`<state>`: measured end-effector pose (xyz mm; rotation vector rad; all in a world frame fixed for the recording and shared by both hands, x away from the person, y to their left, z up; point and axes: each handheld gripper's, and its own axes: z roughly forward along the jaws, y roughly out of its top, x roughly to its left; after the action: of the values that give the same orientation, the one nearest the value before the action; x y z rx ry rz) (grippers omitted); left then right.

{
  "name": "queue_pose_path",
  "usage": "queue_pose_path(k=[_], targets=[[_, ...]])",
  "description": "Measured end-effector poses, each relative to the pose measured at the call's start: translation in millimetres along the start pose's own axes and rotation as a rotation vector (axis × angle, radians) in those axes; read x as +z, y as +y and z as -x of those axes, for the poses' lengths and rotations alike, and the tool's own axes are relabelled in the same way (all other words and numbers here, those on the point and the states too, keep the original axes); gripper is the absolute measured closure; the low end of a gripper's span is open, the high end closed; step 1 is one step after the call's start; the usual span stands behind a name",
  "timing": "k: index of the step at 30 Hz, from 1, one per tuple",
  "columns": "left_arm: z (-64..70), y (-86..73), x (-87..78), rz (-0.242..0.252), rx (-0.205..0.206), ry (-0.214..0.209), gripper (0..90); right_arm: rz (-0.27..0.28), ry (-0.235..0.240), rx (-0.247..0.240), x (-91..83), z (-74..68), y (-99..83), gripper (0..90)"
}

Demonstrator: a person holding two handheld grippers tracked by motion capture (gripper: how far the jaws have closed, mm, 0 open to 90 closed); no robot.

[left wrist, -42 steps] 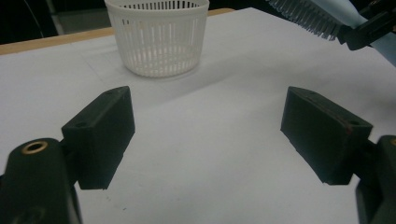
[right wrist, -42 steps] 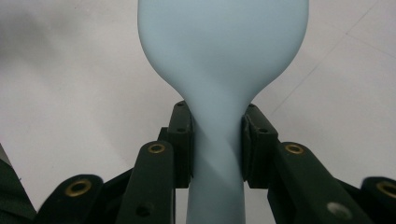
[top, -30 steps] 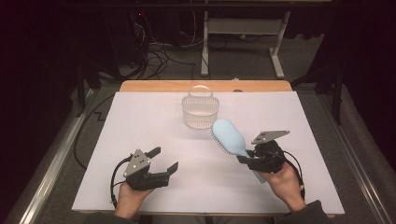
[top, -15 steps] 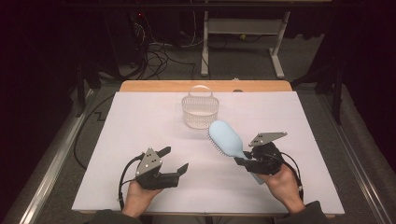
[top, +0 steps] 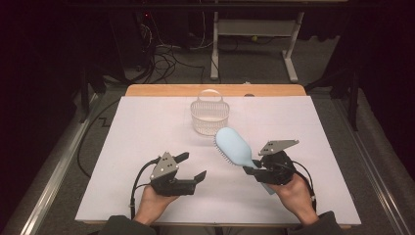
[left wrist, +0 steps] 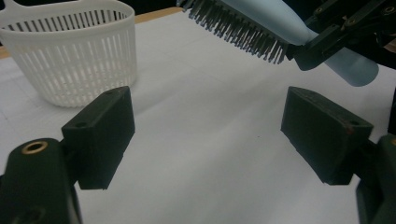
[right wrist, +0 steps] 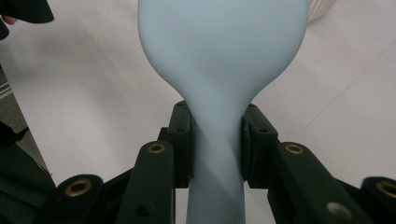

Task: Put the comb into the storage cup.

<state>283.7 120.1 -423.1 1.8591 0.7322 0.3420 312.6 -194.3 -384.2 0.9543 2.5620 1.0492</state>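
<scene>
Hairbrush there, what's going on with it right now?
A person holds a gripper in each hand. The right gripper is clamped on the neck of the light blue hairbrush, lifted off the table, bristles down, near the white basket. The left gripper is open and holds nothing.

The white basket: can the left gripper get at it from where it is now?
Probably yes. The left gripper is open and holds nothing, and bare table lies between it and the white basket. The hairbrush is off to the side.
</scene>
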Motion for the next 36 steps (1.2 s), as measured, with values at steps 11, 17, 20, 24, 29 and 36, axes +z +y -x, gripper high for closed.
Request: queue_pose_path(k=[11,17,20,24,29,36], targets=[[4.7,7.2,13.7,-0.013,-0.001,-0.043,16.6,0.008,0.02,-0.012,1.2,-3.9,1.5,70.4],[7.8,10.5,19.6,-0.014,-0.003,-0.074,16.6,0.006,0.026,-0.021,2.7,-7.5,2.6,70.4],[8.5,12.1,21.7,-0.015,0.001,-0.078,16.6,0.007,0.028,-0.026,3.2,-9.1,3.1,70.4],[9.7,13.0,24.0,-0.017,0.002,-0.086,16.6,0.009,0.031,-0.032,4.1,-11.0,3.6,70.4],[11.8,14.0,25.9,-0.017,0.01,-0.09,16.6,0.011,0.037,-0.037,5.5,-13.4,4.3,70.4],[12.3,14.8,27.6,-0.023,0.008,-0.097,16.6,0.011,0.041,-0.044,6.9,-16.2,5.4,70.4]])
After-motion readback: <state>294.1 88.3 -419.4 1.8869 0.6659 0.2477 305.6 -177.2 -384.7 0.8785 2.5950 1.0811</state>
